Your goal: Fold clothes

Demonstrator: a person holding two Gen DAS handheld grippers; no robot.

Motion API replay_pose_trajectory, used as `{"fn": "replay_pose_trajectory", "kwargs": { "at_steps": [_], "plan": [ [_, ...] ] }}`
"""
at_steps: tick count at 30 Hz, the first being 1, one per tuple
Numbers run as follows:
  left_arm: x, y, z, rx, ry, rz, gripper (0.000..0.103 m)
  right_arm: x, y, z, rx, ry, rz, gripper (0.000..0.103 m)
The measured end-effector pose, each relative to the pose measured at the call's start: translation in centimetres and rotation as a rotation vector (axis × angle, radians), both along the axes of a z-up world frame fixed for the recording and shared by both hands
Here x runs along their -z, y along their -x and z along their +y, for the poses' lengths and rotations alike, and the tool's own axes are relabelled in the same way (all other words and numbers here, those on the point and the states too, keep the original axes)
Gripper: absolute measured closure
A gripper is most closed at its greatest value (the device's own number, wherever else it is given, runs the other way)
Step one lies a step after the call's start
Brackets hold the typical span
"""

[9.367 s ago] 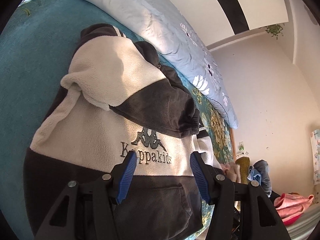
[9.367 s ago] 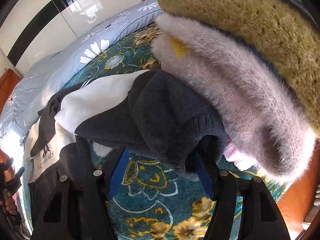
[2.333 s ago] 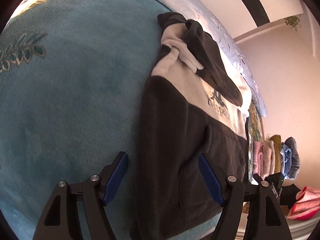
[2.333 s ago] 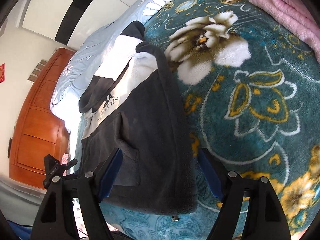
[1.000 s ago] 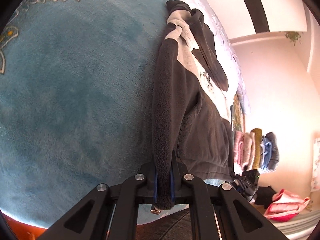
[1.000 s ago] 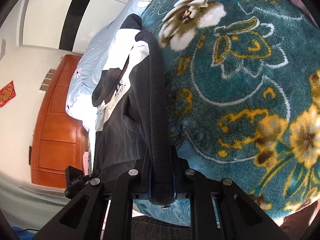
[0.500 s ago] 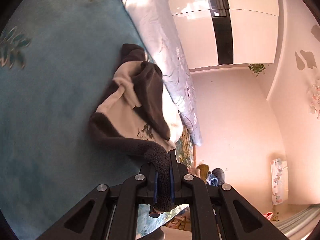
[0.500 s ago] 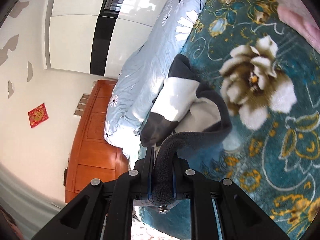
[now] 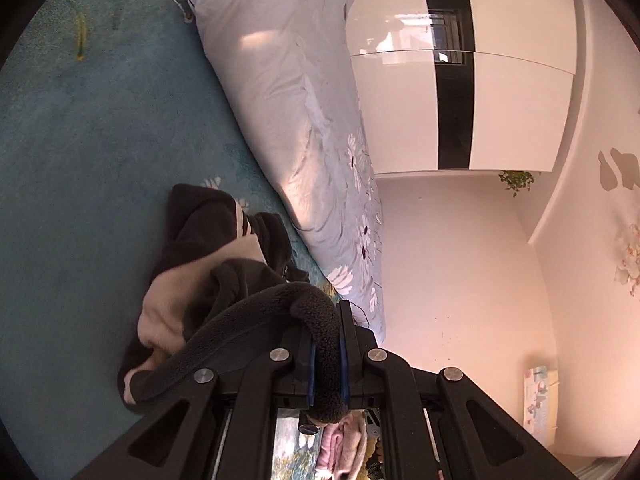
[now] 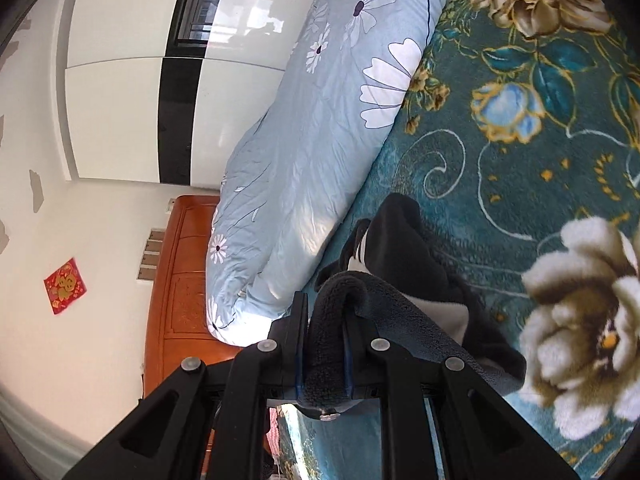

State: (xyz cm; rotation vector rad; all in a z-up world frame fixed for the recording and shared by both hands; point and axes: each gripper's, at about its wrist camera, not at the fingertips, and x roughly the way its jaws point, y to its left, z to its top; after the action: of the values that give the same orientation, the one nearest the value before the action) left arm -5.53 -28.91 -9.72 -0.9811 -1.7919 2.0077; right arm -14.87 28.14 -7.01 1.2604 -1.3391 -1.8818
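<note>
A dark grey and cream fleece hoodie (image 9: 200, 280) lies on the teal floral blanket (image 9: 80, 160), its hood toward the rolled quilt. My left gripper (image 9: 326, 360) is shut on the dark bottom hem, which arches up from the lower left into the jaws. In the right wrist view the same hoodie (image 10: 408, 264) shows its dark hood and a cream patch. My right gripper (image 10: 324, 360) is shut on the other end of the hem. The hem is lifted above the upper body of the hoodie, which is doubled beneath it.
A pale blue quilt (image 9: 288, 120) with white flowers is rolled along the blanket's far side, also in the right wrist view (image 10: 320, 140). A white and black wardrobe (image 9: 460, 60) stands behind. An orange wooden headboard (image 10: 180, 280) is at left. Folded pink clothes (image 9: 340, 440) show below the left jaws.
Both grippers have carried the gripped hem up and forward over the hoodie toward its hood. The garment has gone from lying stretched out flat to being doubled over itself.
</note>
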Motion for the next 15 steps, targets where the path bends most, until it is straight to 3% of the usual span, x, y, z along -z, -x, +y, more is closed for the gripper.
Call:
{"fn": "replay_pose_trajectory", "kwargs": {
  "at_steps": [6,11,13,14,15],
  "plan": [
    [4.5,4.5,-0.4,-0.032,-0.033,-0.117,0.093,2.3,4.2,-1.6,-0.005,-0.074,-0.072,0.085],
    [7.0,5.9,-0.6,-0.047,-0.086,-0.168,0.089,5.0,5.5,-1.2,0.028,-0.005,-0.149,0.083],
    [7.0,6.0,-0.7,-0.055,-0.115,-0.16,0.076,5.2,5.7,-1.1,0.026,0.008,-0.158,0.08],
    [6.7,6.0,-0.8,-0.063,-0.136,-0.137,0.069,5.0,5.7,-1.1,0.024,0.016,-0.152,0.074],
    [6.2,5.8,-0.9,-0.068,-0.155,-0.107,0.056,4.6,5.7,-1.1,0.024,0.026,-0.134,0.065]
  ]
}}
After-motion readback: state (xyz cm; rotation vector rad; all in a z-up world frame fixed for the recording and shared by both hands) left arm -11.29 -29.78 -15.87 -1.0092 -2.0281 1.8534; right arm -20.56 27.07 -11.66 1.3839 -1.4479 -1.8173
